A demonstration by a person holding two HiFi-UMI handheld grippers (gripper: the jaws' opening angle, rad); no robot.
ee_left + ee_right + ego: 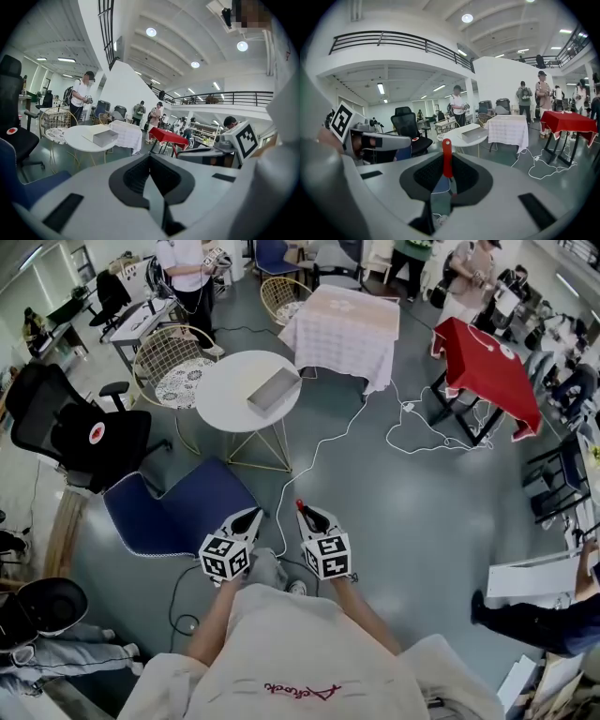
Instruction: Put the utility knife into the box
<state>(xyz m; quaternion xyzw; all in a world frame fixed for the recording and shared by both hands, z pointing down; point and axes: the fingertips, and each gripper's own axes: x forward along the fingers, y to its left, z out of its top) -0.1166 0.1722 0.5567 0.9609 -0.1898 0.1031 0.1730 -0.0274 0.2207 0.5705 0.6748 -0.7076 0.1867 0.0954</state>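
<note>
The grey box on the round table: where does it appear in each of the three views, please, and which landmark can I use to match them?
Head view: the grey box sits upper middle, slightly left of centre, on the round white table.
Left gripper view: box left of centre, mid height, on that table.
Right gripper view: box just right of centre, mid height.
Shared landmark: the white-clothed table beside the round one.

Blue chair (178, 507), black office chair (84, 437), red-draped table (487, 367).
</note>
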